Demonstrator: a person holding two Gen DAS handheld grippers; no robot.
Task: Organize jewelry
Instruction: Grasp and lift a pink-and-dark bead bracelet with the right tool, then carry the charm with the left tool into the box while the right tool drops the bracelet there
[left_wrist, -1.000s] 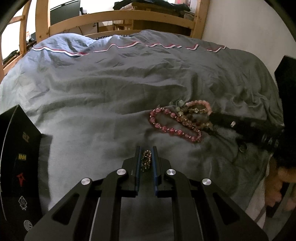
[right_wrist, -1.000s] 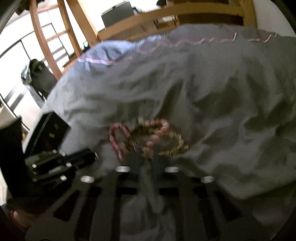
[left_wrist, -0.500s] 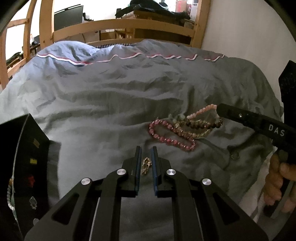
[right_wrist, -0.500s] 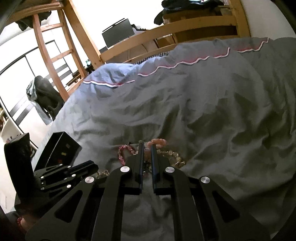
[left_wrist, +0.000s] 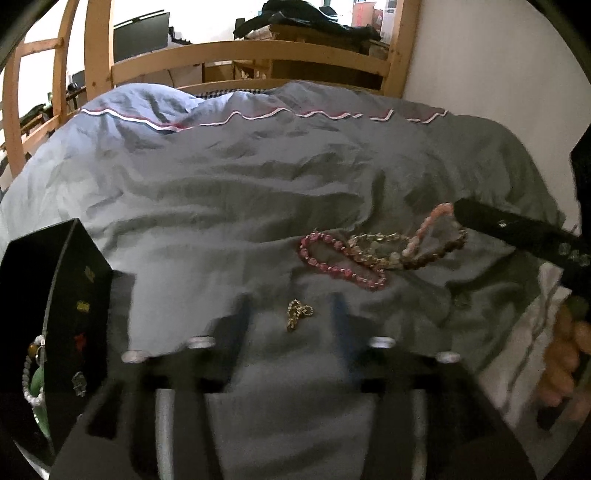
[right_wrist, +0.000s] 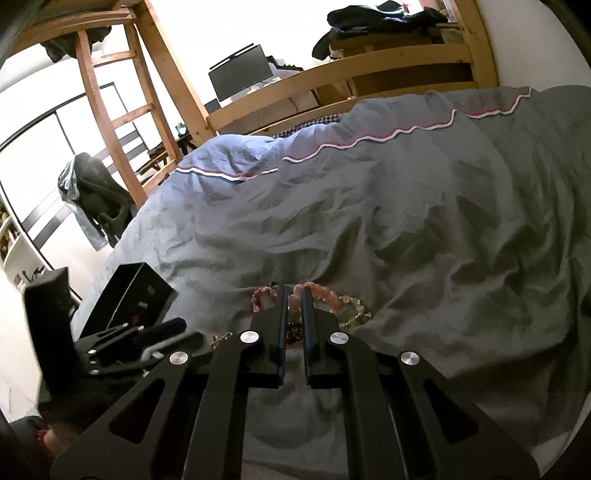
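Observation:
A small gold chain piece (left_wrist: 297, 312) lies loose on the grey duvet between the blurred, open fingers of my left gripper (left_wrist: 291, 306). Beyond it lies a heap of bead bracelets: a dark pink one (left_wrist: 332, 263), a gold-beige one (left_wrist: 373, 247). My right gripper (right_wrist: 293, 295) is shut on a pale pink bracelet (left_wrist: 432, 225) and lifts its loop off the heap; it shows in the left wrist view as a black bar (left_wrist: 517, 236). A black jewelry box (left_wrist: 55, 295) stands at the left, with bead strings (left_wrist: 31, 369) inside.
The rumpled grey duvet (left_wrist: 240, 184) covers the whole bed. A wooden bed frame (left_wrist: 251, 55) runs along the far side and a white wall (left_wrist: 498, 74) at the right. The box also shows in the right wrist view (right_wrist: 129, 295), at the bed's left edge.
My left gripper has opened and let the gold chain piece drop onto the duvet. My right gripper has closed on the pale pink bracelet and raised it.

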